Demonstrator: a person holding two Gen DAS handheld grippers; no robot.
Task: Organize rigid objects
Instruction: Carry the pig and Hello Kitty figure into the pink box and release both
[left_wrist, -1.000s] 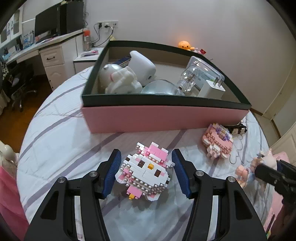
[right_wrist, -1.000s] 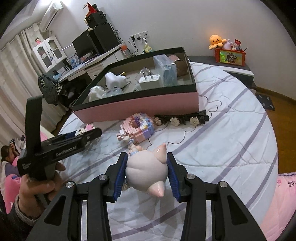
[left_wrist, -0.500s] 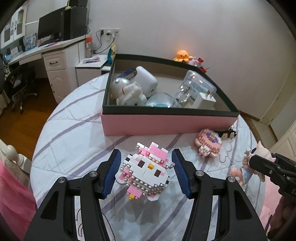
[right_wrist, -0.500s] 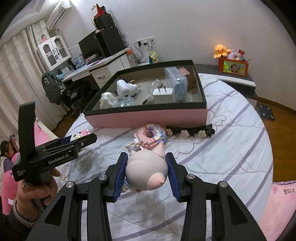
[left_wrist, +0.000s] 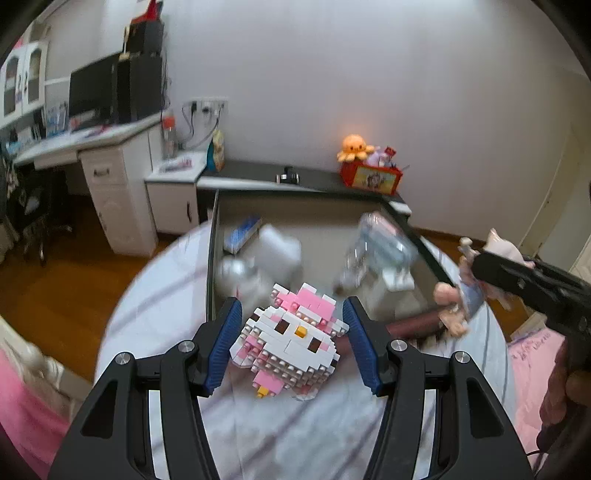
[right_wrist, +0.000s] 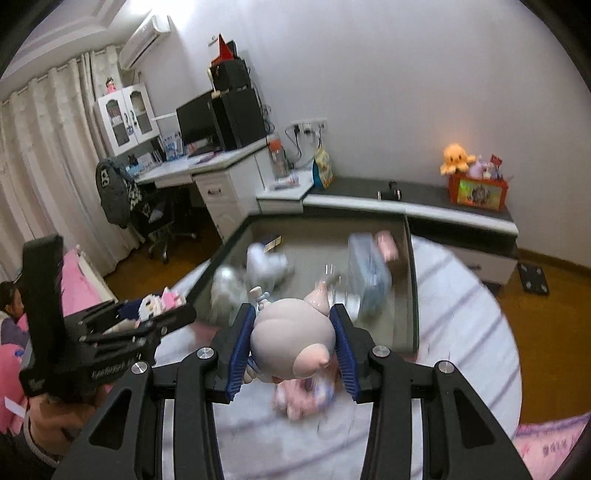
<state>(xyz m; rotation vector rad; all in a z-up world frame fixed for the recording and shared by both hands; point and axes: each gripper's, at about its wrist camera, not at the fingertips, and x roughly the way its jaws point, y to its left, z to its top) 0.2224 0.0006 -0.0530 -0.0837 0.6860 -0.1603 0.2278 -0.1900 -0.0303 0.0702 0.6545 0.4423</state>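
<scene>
- Toys are the business here: a pink-and-white cat figure built of small plastic bricks (left_wrist: 291, 339) sits clamped between the blue ribbed pads of the left gripper (left_wrist: 291, 339), face up, gripped across its width so it cannot roll out
- a smooth, pale pink rounded figurine with pointed ears (right_wrist: 293, 341) is pinched the same way by the right gripper (right_wrist: 293, 343), whose jaws close on its bulging sides
- both toys hang in the air above the white bedcover with purple stripes (left_wrist: 166, 314), near the front wall of the pink-sided, dark-rimmed open box (right_wrist: 408, 280); carrying one in each hand probably saves a trip
- inside the box lie white and clear items, too blurred to name; a second pink brick toy (right_wrist: 303, 397) lies on the cover just below the right jaws
- against a second ago: both toys rested on the cover then and are now lifted clear of it, the box floor shows from higher up, and neither grip has changed width
- judged next step: carry forward over the rim and set each toy down in a free patch of the box
</scene>
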